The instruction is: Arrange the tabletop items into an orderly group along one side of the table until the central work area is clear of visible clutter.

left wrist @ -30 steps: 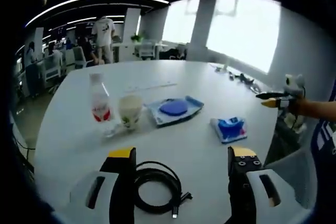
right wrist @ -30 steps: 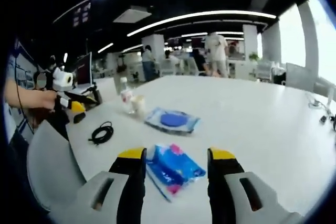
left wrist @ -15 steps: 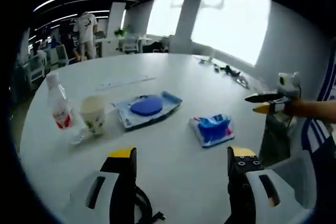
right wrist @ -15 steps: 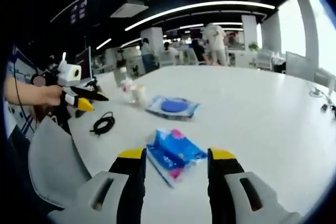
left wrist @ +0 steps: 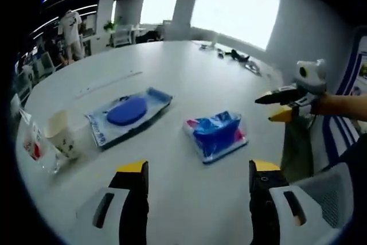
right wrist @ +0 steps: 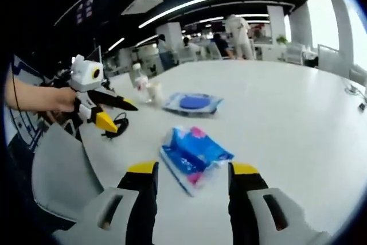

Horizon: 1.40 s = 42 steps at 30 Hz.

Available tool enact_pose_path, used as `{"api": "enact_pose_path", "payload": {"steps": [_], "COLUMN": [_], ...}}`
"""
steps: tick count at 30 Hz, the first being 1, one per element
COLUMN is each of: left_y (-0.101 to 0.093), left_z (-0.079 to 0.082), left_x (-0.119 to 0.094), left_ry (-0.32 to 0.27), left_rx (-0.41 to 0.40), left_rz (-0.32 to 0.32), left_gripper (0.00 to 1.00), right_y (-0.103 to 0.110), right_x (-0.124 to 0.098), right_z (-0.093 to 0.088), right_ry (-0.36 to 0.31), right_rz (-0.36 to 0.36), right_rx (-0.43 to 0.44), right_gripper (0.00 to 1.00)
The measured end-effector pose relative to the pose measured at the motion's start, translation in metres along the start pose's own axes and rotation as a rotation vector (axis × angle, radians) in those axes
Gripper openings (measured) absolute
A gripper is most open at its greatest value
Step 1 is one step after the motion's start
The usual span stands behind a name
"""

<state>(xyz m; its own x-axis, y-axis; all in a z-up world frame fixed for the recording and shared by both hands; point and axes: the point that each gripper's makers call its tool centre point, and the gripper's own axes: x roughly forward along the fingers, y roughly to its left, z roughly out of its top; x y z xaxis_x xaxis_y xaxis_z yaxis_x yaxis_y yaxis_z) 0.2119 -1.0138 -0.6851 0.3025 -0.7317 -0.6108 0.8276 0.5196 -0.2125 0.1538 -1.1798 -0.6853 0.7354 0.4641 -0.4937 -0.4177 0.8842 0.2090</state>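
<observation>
Both grippers, left and right, were released, holding nothing. A crinkled blue plastic packet lay just ahead of each.

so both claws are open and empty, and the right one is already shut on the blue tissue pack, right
Not quite. The right claw is open too, as the right gripper view shows: the blue tissue pack lies on the white table ahead of its jaws, ungripped. The left claw is open and empty, as you said.

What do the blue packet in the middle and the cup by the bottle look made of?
Blue packet: probably thin glossy plastic film, since it is crinkled and catches highlights. Cup: likely paper, matte cream with a small print, though too small to be sure.
</observation>
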Motion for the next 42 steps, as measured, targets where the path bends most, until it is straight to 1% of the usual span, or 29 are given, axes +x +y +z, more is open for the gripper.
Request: {"api": "enact_pose_path", "payload": {"steps": [4, 8, 11, 12, 15, 17, 18, 20, 22, 24, 26, 28, 29, 31, 33, 34, 35, 36, 37, 38, 40, 42], "left_y": [0.001, 0.002, -0.003, -0.004, -0.003, -0.005, -0.006, -0.007, -0.005, -0.005, -0.007, -0.006, -0.005, -0.005, -0.008, -0.009, -0.009, -0.009, -0.009, -0.009, -0.013, -0.012], "left_z": [-0.004, -0.013, -0.016, -0.019, -0.019, -0.017, -0.016, -0.014, -0.012, -0.007, -0.004, -0.005, -0.006, -0.01, -0.015, -0.018, -0.02, -0.022, -0.024, -0.021, -0.02, -0.014], "left_x": [0.013, 0.029, 0.04, 0.043, 0.05, 0.056, 0.058, 0.065, 0.074, 0.082, 0.088, 0.092, 0.093, 0.096, 0.098, 0.099, 0.101, 0.102, 0.102, 0.103, 0.104, 0.104], "left_ry": [0.034, 0.078, 0.097, 0.117, 0.123, 0.123, 0.121, 0.126, 0.139, 0.132, 0.132, 0.14, 0.143, 0.153, 0.169, 0.177, 0.189, 0.196, 0.205, 0.19, 0.193, 0.173], "left_rx": [0.005, -0.01, -0.015, -0.009, 0.0, -0.023, -0.028, -0.029, -0.031, -0.058, -0.074, -0.079, -0.083, -0.1, -0.109, -0.109, -0.107, -0.106, -0.11, -0.094, -0.097, -0.071], "left_rz": [0.01, 0.017, 0.006, 0.009, 0.018, 0.005, -0.001, -0.003, 0.01, 0.015, 0.017, 0.037, 0.045, 0.055, 0.052, 0.053, 0.061, 0.067, 0.077, 0.078, 0.071, 0.092], "left_gripper": [0.7, 0.71, 0.72, 0.72, 0.73, 0.72, 0.71, 0.7, 0.67, 0.65, 0.6, 0.53, 0.51, 0.44, 0.39, 0.38, 0.38, 0.38, 0.37, 0.33, 0.25, 0.18], "right_y": [-0.004, -0.006, -0.01, -0.01, -0.007, -0.009, -0.01, -0.01, -0.009, -0.01, -0.012, -0.016, -0.022, -0.025, -0.027, -0.03, -0.03, -0.031, -0.032, -0.034, -0.036, -0.037], "right_x": [0.004, 0.008, 0.01, 0.011, 0.014, 0.017, 0.02, 0.028, 0.037, 0.044, 0.049, 0.052, 0.051, 0.052, 0.052, 0.051, 0.051, 0.051, 0.05, 0.05, 0.049, 0.049], "right_z": [-0.008, -0.021, -0.033, -0.035, -0.041, -0.042, -0.038, -0.031, -0.029, -0.029, -0.027, -0.028, -0.034, -0.037, -0.039, -0.042, -0.042, -0.041, -0.041, -0.04, -0.04, -0.039], "right_ry": [0.014, 0.052, 0.086, 0.088, 0.11, 0.108, 0.08, 0.052, 0.061, 0.079, 0.083, 0.103, 0.144, 0.152, 0.155, 0.162, 0.16, 0.147, 0.147, 0.151, 0.157, 0.158], "right_rz": [-0.001, -0.003, -0.019, -0.021, -0.012, -0.024, -0.034, -0.032, -0.029, -0.034, -0.046, -0.061, -0.086, -0.091, -0.094, -0.101, -0.102, -0.109, -0.109, -0.114, -0.119, -0.115], "right_rx": [0.038, 0.059, 0.093, 0.098, 0.115, 0.126, 0.168, 0.215, 0.206, 0.172, 0.137, 0.137, 0.123, 0.106, 0.117, 0.156, 0.164, 0.2, 0.206, 0.207, 0.192, 0.182], "right_gripper": [0.53, 0.54, 0.55, 0.55, 0.55, 0.54, 0.54, 0.53, 0.49, 0.47, 0.43, 0.37, 0.33, 0.25, 0.19, 0.15, 0.12, 0.11, 0.07, 0.05, 0.0, 0.0]}}
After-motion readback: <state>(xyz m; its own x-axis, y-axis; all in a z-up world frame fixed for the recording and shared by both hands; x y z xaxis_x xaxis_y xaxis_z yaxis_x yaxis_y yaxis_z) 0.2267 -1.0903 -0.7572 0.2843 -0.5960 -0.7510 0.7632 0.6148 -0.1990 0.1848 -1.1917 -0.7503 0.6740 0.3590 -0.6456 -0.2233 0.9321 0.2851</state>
